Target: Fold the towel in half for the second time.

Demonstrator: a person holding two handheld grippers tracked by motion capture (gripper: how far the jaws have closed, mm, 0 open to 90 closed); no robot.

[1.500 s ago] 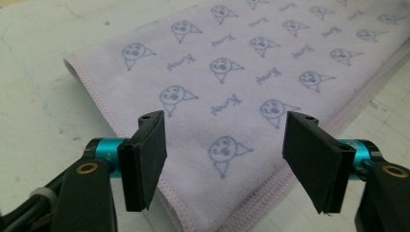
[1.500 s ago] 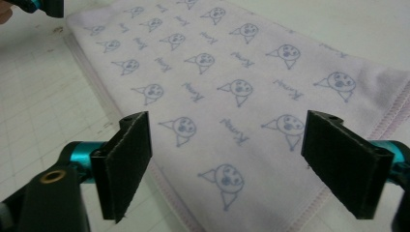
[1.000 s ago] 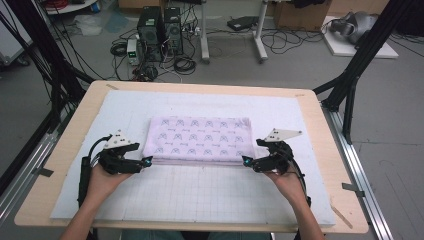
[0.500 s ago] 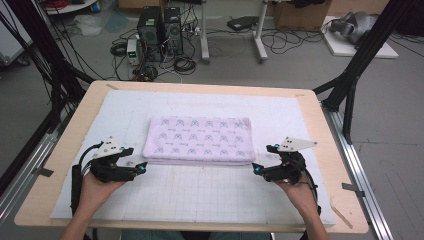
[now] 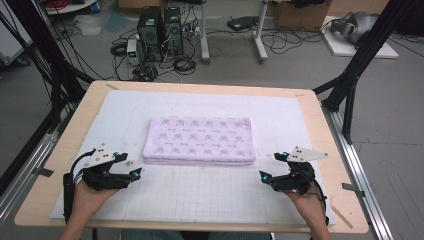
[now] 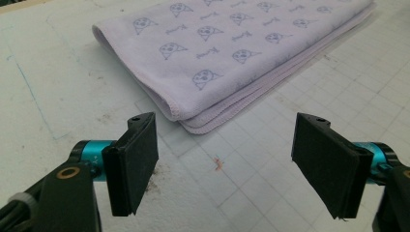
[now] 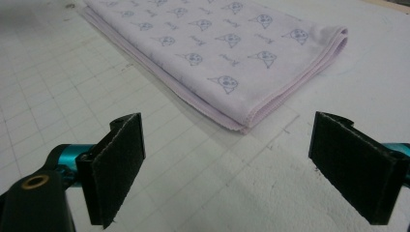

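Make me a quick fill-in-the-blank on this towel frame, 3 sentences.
1. The towel lies ____ on the white mat.
2. The left gripper and right gripper both have their fingers ____, holding nothing.
3. The towel lies ____ the two grippers, touching neither.

Missing words: folded; open; between

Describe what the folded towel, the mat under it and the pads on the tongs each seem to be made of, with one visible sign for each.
Folded towel: probably soft woven cloth, pale lilac with a printed pattern; stitched hems show at its layered edges.
Mat: seemingly a white matt sheet, foam or fabric, with a faint printed grid and scuff marks.
Pads on the tongs: likely black foam or rubber, dull, with slightly rough edges.
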